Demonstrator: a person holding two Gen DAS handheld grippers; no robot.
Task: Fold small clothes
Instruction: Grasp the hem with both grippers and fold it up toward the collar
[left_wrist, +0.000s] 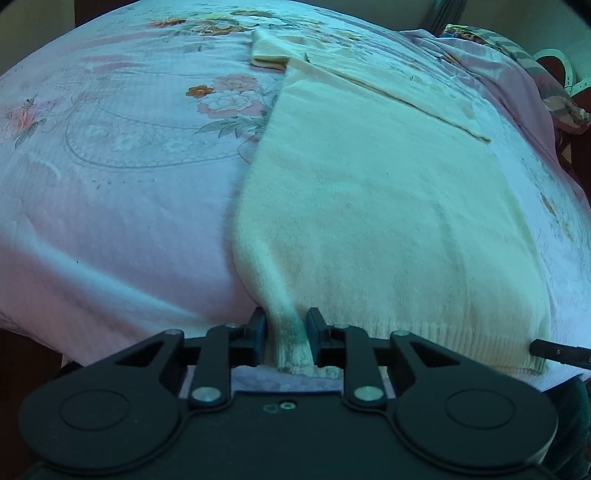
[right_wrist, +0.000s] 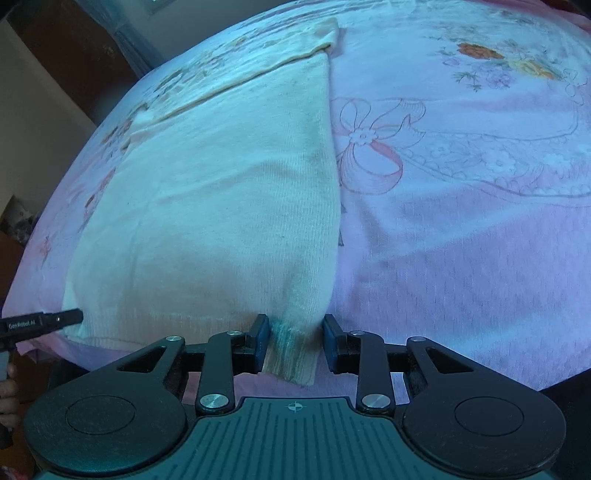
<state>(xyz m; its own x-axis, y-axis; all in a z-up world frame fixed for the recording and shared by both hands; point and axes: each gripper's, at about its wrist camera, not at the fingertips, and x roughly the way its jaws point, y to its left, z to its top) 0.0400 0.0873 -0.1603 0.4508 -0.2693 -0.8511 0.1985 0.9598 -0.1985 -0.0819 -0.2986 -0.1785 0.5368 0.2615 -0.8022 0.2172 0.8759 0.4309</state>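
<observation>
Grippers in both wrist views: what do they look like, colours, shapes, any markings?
Both are black, with two round discs and hinged link arms joined by silver pins. The left gripper has a plain dark body and dark blue pads. The right gripper has a ribbed teal plate with a small crosshair mark. The left one's side bears white lettering.

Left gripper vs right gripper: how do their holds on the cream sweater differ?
Left gripper sits at the left hem corner of the sweater; right gripper at the right hem corner. Left gripper's jaws stand narrower, both pads against the bunched rib; right gripper's stand wider, a sliver of gap at one pad, so it looks not yet clamped. Shared: both straddle the ribbed hem, over the pink floral sheet.
</observation>
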